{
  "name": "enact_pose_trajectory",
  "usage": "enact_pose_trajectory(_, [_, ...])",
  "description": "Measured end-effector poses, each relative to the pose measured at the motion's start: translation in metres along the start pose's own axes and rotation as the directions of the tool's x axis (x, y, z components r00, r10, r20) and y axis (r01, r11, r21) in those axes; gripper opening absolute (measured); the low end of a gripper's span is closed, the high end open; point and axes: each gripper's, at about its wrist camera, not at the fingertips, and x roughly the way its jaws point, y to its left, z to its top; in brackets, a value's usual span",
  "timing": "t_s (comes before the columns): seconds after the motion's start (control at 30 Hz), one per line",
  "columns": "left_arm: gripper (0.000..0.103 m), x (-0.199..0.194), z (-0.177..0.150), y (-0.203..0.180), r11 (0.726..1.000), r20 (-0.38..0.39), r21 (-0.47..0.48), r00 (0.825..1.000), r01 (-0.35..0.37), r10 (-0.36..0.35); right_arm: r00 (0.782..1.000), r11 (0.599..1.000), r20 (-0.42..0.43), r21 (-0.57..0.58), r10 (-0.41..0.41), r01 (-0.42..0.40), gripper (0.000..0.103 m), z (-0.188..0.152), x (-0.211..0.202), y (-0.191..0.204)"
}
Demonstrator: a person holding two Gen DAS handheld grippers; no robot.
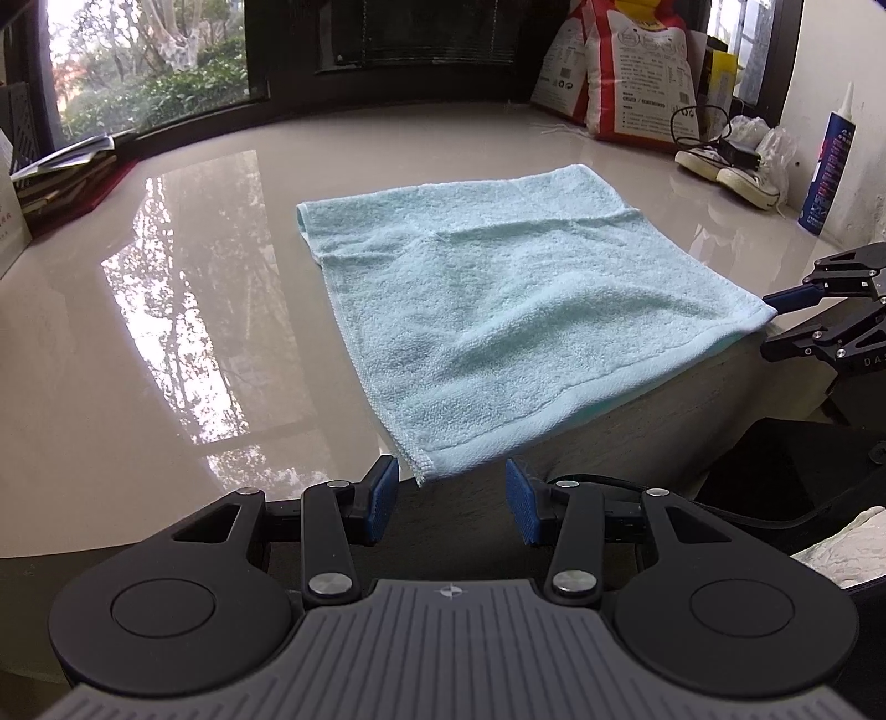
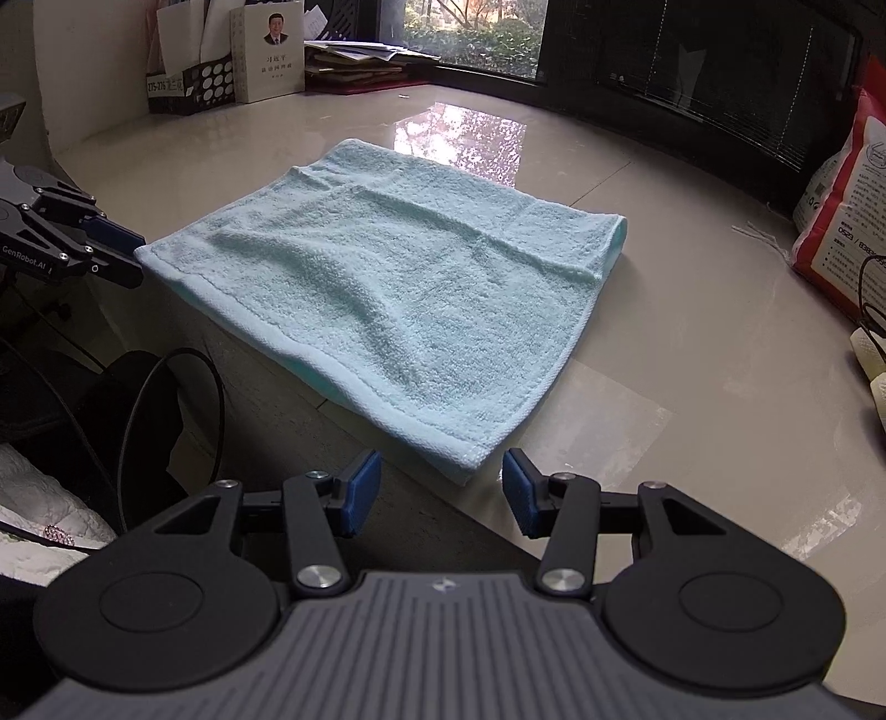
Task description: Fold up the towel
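— One towel [image 1: 498, 310], pale blue, folded double, lying flat on glossy table [image 1: 166, 332]; near hem overhangs the table edge.
— Tools?
— Left tool [image 1: 451, 501]: blue pads apart, nothing gripped, towel corner just ahead at 12 o'clock. Right tool [image 2: 443, 490]: likewise parted, empty, corner at 12 o'clock.
— Surroundings?
— Printed bags [image 1: 626, 66] at 1 o'clock in left view, shoes [image 1: 731, 171] at 2 o'clock.

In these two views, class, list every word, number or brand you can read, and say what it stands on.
"GenRobot.AI": on the left gripper.
"275-276": on the black perforated box.
"DA": cut off, on the right gripper.
"0523 / 8382": cut off, on the red-and-white bag.
Booklet, blue bottle: print too small to read.
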Motion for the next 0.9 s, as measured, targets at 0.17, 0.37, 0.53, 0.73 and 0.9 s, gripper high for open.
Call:
enact_pose_trajectory(0.17, [0.047,0.0016,0.0000,-0.0021,1.000,0.006,0.018,1.000,-0.012,0.012,1.000,0.999,0.006,-0.022,-0.029,0.029,0.049,0.0016,0.0017,0.0000])
enact_pose_trajectory(0.37, [0.047,0.0037,0.0024,0.0005,1.000,0.018,0.008,1.000,-0.014,0.014,0.998,0.998,0.013,-0.022,-0.054,0.054,0.049,0.0027,0.0017,-0.0047])
enact_pose_trajectory(0.53, [0.047,0.0038,0.0014,-0.0026,0.999,0.014,0.030,1.000,-0.016,0.016,0.998,0.998,0.014,-0.044,-0.053,0.054,0.049,0.0025,0.0021,-0.0009])
enact_pose_trajectory(0.73, [0.047,0.0022,-0.0007,-0.0053,0.998,0.013,0.052,1.000,-0.024,0.024,0.999,0.998,0.024,-0.048,-0.044,0.045,0.049,0.0031,0.0026,0.0019])
enact_pose_trajectory(0.9, [0.047,0.0012,-0.0013,-0.0083,0.997,0.007,0.073,1.000,-0.029,0.029,0.999,0.998,0.023,-0.045,-0.038,0.039,0.049,0.0046,0.0045,0.0023])
